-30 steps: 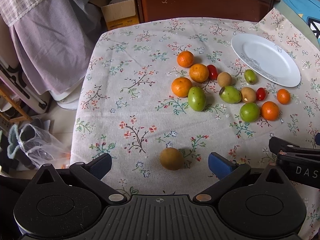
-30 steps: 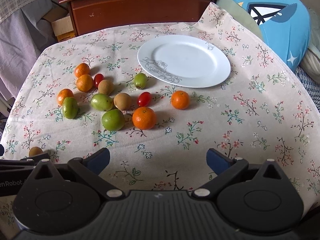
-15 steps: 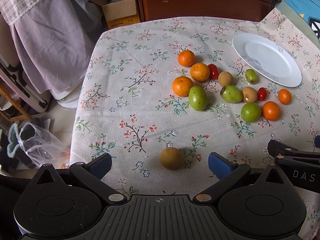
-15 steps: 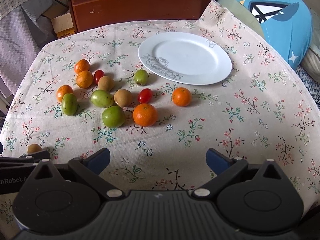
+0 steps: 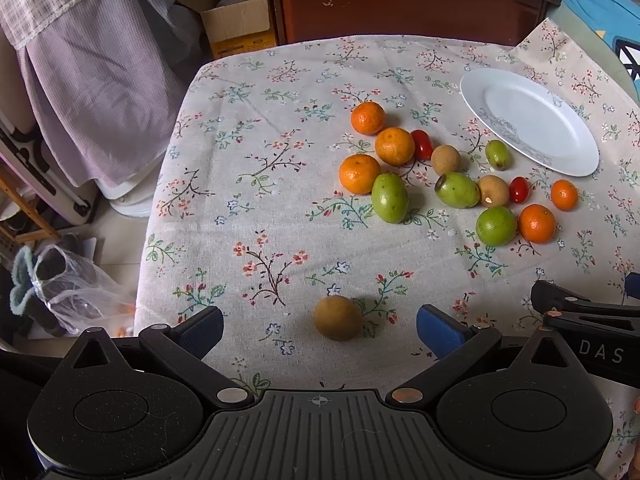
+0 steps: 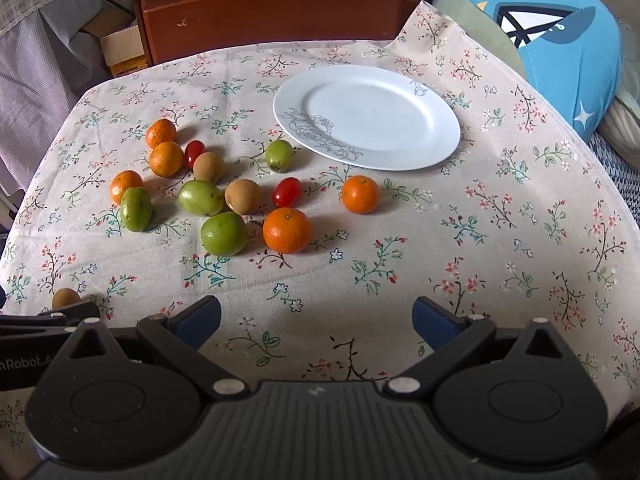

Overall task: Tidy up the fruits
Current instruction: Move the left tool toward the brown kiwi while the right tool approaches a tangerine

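hovering low over the near side of the surface (image 5: 248, 184), left claw (image 5: 320, 326) is spread wide and empty, with a lone brown fruit (image 5: 337, 317) lying between its fingers, touching neither. right claw (image 6: 316, 316) is likewise spread and empty over bare cloth. the white plate (image 6: 400, 152) sits empty at the far right; the other fruits (image 6: 216, 196) lie scattered just left of it, several touching. risk: the brown fruit is round and loose, so an off-centre closure could nudge it rolling toward the near edge, which looks close, though the claw body hides it. risk: the two claws sit near each other, and a sideways sweep could make them clash. open room: broad bare cloth on the left half and the right side.
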